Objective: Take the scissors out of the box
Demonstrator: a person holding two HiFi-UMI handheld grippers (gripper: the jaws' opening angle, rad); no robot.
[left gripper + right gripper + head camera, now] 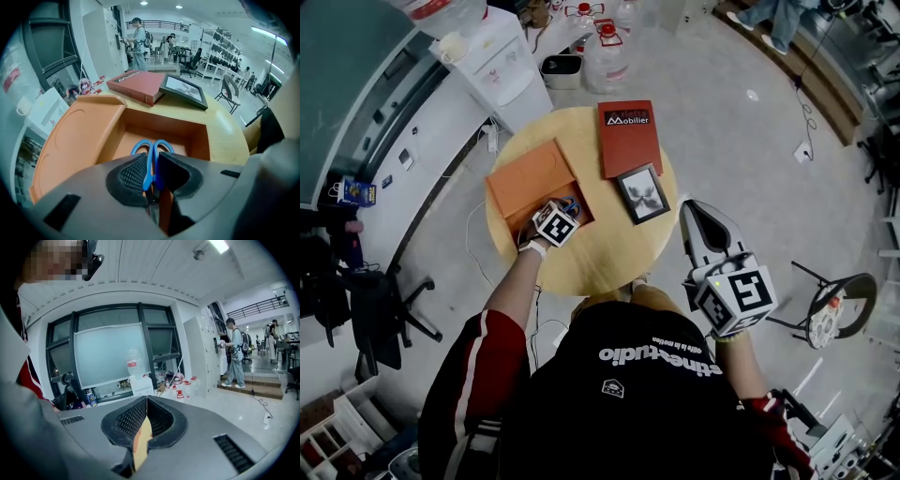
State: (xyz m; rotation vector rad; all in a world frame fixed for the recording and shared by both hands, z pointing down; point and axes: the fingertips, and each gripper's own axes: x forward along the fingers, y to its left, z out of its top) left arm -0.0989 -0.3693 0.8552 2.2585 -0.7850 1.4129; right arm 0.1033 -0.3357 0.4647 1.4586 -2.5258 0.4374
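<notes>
— Where are the scissors [148, 171] right now?

— Inside the open orange box [164, 127], lying on its floor with the blue handle loops pointing away from the left gripper [152, 153]. The box sits at the left side of the round wooden tabletop [600, 253], with its lid [75, 136] folded out flat to the left

— And the fingers?

— The left ones are drawn in to a narrow gap and reach steeply down into the box. Their pads press on the blue handles from both sides, just below the loops

— What about the other hand?

— The right gripper [692, 208] hangs off the tabletop's right edge, over the floor. Its fingers meet at the tips with nothing between them

— Anything else on the tabletop?

— A red book [629, 136] at the far side and a small framed picture [641, 194] just in front of it, both clear of the box
</notes>
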